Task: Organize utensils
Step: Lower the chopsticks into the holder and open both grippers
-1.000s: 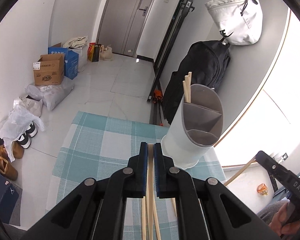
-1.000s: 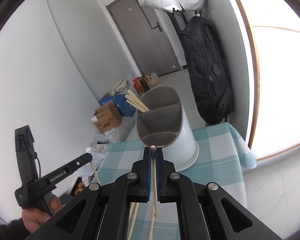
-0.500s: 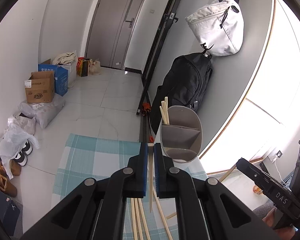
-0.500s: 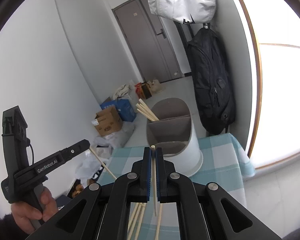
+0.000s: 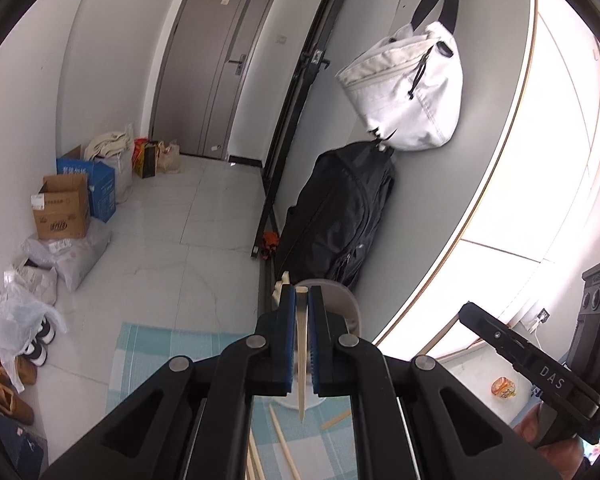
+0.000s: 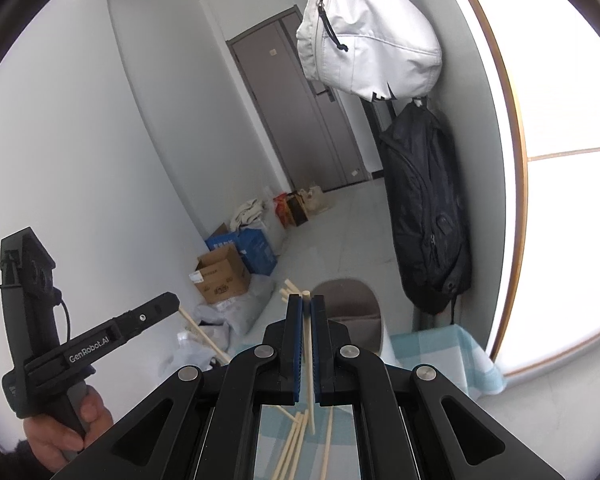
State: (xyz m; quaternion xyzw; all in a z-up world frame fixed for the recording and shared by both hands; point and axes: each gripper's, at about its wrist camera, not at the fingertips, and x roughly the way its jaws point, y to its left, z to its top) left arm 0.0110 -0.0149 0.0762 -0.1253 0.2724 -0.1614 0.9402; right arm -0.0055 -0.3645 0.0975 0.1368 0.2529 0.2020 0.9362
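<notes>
My left gripper (image 5: 301,294) is shut on a wooden chopstick (image 5: 301,352), held upright high above the table. The grey-and-white utensil holder (image 5: 346,306) is mostly hidden behind its fingers. My right gripper (image 6: 306,304) is shut on another chopstick (image 6: 309,364), also raised. The holder (image 6: 350,314) sits just beyond it, with chopsticks (image 6: 290,289) standing in its left compartment. Several loose chopsticks (image 6: 296,440) lie on the teal checked tablecloth (image 6: 440,354) below. The left gripper also shows in the right wrist view (image 6: 168,304), and the right gripper in the left wrist view (image 5: 470,310).
A black backpack (image 5: 340,216) and a white bag (image 5: 408,96) hang on the wall behind the table. Cardboard boxes (image 5: 62,212), plastic bags and shoes (image 5: 4,376) line the floor at left. A grey door (image 5: 216,68) is at the back.
Both grippers have risen and tilted up, each lifting its chopstick off the table. The holder has dropped lower in both views and is now largely hidden behind the fingers.
</notes>
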